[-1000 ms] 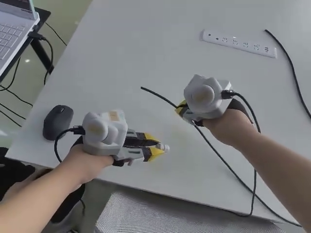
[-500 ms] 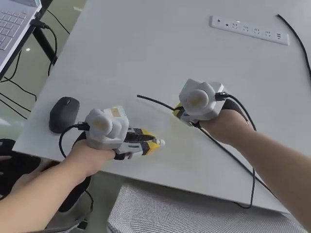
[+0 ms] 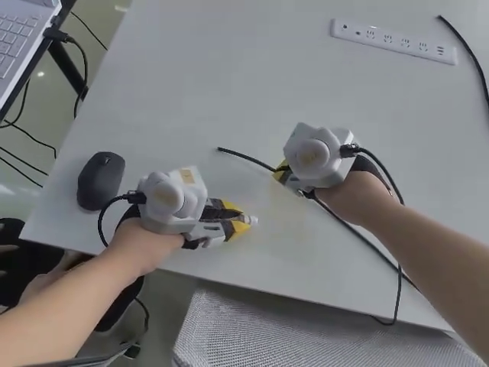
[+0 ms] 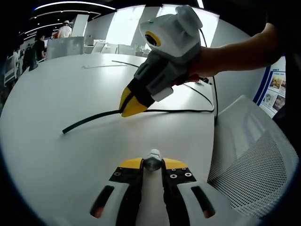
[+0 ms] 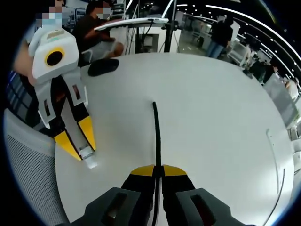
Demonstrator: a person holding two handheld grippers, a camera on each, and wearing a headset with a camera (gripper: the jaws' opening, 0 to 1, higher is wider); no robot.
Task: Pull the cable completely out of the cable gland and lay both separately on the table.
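Note:
My left gripper [image 4: 152, 163] [image 3: 243, 222] is shut on a small white cable gland [image 4: 152, 159] [image 5: 88, 157] [image 3: 251, 221], held just above the white table near its front edge. My right gripper [image 5: 158, 168] [image 3: 281, 175] is shut on the thin black cable [image 5: 156, 130] [image 4: 89, 120] [image 3: 243, 157]. The cable's free end lies on the table ahead of the right gripper's tips. The cable is out of the gland; the two sit apart, a short gap between the grippers.
A black mouse [image 3: 99, 179] [image 5: 103, 67] lies at the table's left edge. A white power strip [image 3: 393, 41] and another black cable [image 3: 466, 53] are at the far right. A laptop [image 3: 21, 30] stands off the table to the left. A mesh chair [image 3: 306, 336] is below the front edge.
Both grippers hold nearly still on the gland and the cable. The head camera has shifted a little, so the scene sits slightly differently in the picture.

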